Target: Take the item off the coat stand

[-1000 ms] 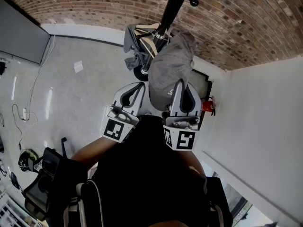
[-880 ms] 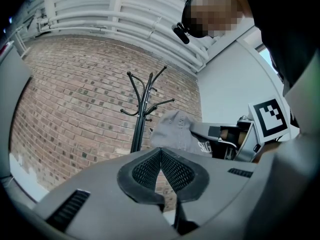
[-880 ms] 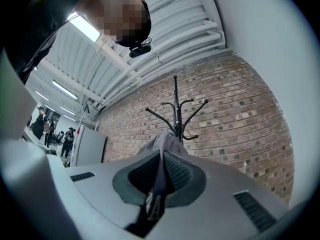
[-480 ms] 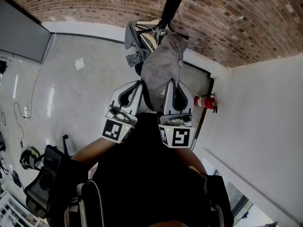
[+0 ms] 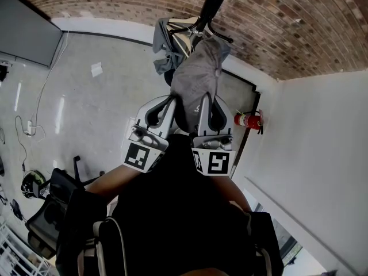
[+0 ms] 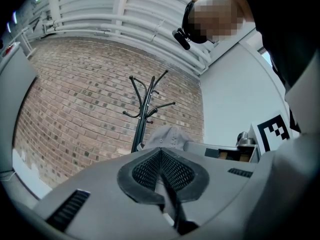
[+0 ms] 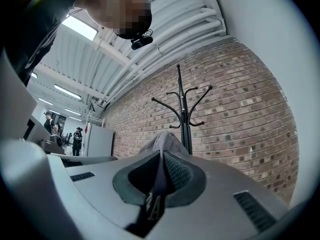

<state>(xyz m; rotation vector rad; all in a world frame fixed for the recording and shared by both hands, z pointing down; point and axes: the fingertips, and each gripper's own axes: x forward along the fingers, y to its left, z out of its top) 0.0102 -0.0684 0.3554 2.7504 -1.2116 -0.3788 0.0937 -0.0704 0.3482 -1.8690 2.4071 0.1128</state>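
Grey cap [image 5: 195, 76] cloth is pinched in the right gripper [image 5: 204, 99] in the head view. Its jaws are closed on the near edge of the cap, which stretches away toward the one black coat stand [image 5: 211, 4]. From here I cannot tell whether the far end of the cap touches a hook. The left gripper [image 5: 171, 100] lies just beside the right one, jaws together, apart from the cap. A second grey garment [image 5: 163, 53] hangs low on the stand, near the floor's edge by the brick wall. One red fire extinguisher [image 5: 246, 120] stands at the wall's foot.

In the left gripper view, the left gripper [image 6: 161, 151] has its two pads pressed together with nothing between them. Beyond it the cap [image 6: 167, 135] sits below the hooks of the coat stand [image 6: 142, 119] and clear of them.

In the right gripper view, the right gripper [image 7: 161, 156] is clamped on the cap [image 7: 165, 141], and a printed strip of it runs down between the pads. The coat stand [image 7: 185, 119] rises behind with bare curved hooks. Two people stand far off at the left edge.
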